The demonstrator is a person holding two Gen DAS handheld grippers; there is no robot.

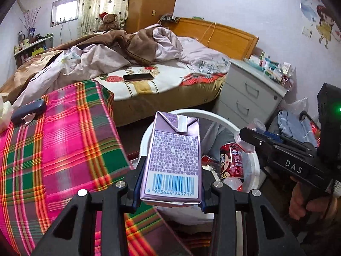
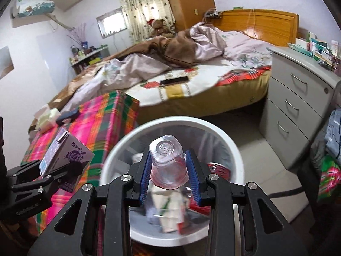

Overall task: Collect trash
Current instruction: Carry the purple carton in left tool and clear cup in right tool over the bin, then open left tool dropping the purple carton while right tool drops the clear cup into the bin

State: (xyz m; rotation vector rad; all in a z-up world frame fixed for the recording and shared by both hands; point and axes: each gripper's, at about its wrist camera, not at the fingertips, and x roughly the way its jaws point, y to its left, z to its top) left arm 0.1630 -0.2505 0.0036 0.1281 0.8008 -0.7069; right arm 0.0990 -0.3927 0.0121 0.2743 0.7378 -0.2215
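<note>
My left gripper point(image 1: 170, 181) is shut on a purple drink carton point(image 1: 173, 155) and holds it upright at the near left rim of the white trash bin point(image 1: 254, 166). The carton also shows in the right wrist view point(image 2: 66, 160), beside the bin's left rim. My right gripper point(image 2: 169, 177) is shut on a clear plastic cup point(image 2: 168, 164) with a pink tint, held bottom forward over the trash bin point(image 2: 119, 149). In the left wrist view the right gripper point(image 1: 248, 135) holds the cup point(image 1: 245, 140) over the bin's right side. A red milk can point(image 1: 232, 162) and other trash lie inside.
A table with a pink and green plaid cloth point(image 1: 53, 153) stands left of the bin, with a dark case point(image 1: 28, 111) and tissues point(image 2: 45, 119) on it. Behind is a bed point(image 1: 149, 85) with a phone point(image 1: 138, 77). A grey drawer cabinet point(image 2: 298, 106) stands to the right.
</note>
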